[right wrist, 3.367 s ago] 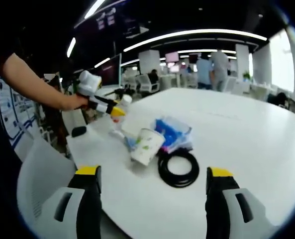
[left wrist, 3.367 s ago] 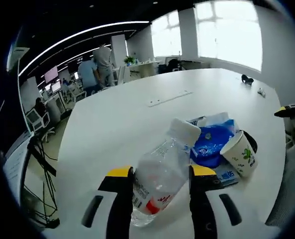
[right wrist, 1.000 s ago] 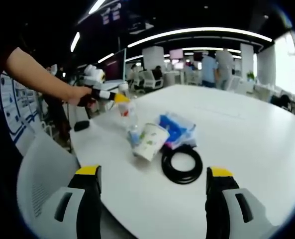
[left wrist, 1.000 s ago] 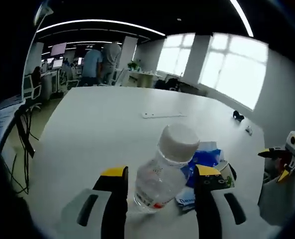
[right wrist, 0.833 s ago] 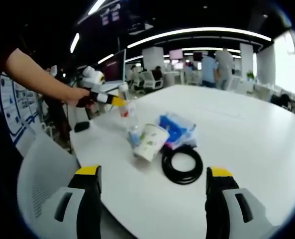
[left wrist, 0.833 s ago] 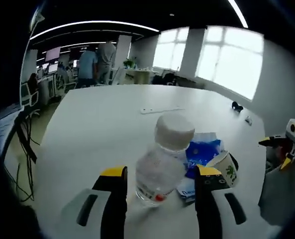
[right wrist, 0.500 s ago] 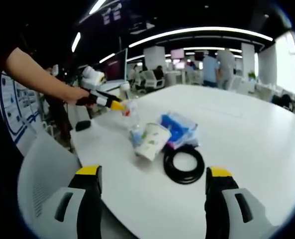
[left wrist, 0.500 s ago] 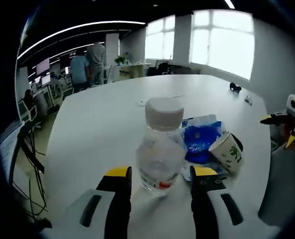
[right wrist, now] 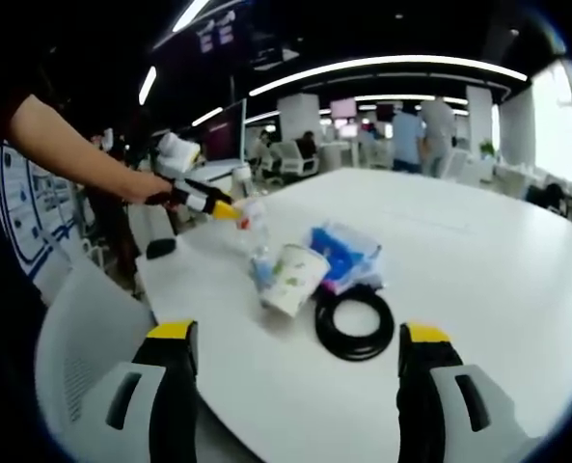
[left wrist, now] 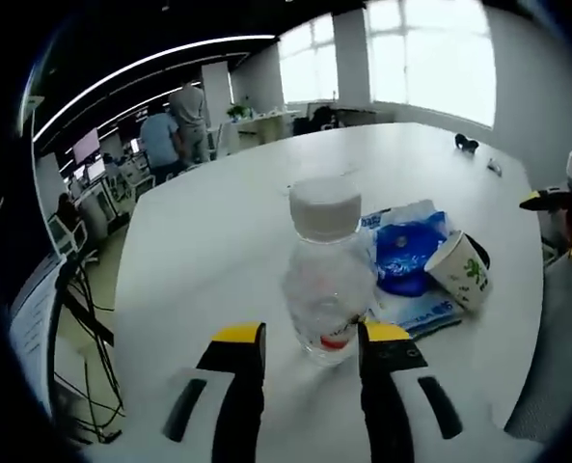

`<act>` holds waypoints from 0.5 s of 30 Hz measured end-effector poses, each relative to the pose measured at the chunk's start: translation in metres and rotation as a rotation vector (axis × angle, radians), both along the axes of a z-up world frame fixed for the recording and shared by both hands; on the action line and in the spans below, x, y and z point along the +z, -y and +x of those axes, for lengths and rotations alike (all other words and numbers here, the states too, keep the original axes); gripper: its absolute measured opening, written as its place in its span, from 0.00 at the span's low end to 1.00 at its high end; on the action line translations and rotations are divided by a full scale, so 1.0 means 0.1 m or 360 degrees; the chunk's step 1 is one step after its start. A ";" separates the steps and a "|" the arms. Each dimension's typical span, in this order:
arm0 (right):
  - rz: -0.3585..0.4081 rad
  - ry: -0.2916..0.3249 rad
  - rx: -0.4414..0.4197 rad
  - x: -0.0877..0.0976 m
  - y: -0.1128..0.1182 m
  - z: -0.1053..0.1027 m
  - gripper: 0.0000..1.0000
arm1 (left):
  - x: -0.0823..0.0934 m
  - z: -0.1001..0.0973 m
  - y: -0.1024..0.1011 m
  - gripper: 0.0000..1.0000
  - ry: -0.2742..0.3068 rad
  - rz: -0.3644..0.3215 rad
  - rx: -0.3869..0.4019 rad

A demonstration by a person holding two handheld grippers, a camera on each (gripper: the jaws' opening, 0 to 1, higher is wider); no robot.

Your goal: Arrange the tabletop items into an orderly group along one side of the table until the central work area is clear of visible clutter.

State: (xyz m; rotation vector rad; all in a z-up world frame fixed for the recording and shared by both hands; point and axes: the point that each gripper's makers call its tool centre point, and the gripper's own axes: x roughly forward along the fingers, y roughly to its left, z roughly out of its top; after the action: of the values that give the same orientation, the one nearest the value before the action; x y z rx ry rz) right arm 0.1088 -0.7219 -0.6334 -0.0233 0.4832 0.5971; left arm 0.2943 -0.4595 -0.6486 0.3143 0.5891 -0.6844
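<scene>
Left gripper view: our left gripper (left wrist: pixel 305 340) stands with jaws apart around an upright water bottle (left wrist: pixel 326 280) on the white table (left wrist: pixel 208 231) — a paper cup (left wrist: pixel 459 270) lies beside it. Right gripper view: our right gripper (right wrist: pixel 295 338) hangs spread and empty — beyond the cup, a black cable coil (right wrist: pixel 353 323).

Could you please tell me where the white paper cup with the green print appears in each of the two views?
Left gripper view: the white paper cup with green print lies on its side at right of centre, beside the blue plastic packet.
Right gripper view: the cup lies at centre, left of the packet.
Shared landmark: the blue packet.
</scene>
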 end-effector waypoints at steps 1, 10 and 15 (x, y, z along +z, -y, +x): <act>0.0004 0.0000 -0.0002 0.01 0.00 0.00 0.83 | 0.01 0.00 0.00 0.34 -0.0002 -0.0005 0.0005; 0.0024 0.0019 0.0003 0.06 0.02 -0.02 0.83 | 0.06 -0.04 0.09 0.41 -0.0017 -0.0018 0.0026; 0.0029 0.0043 0.0029 0.11 0.01 -0.03 0.83 | 0.13 -0.07 0.12 0.44 -0.0014 -0.0049 0.0072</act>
State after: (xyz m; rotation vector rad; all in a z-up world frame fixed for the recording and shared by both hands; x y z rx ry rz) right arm 0.1055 -0.7233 -0.6219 -0.0186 0.4520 0.6181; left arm 0.2875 -0.4713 -0.6356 0.2689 0.5918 -0.6507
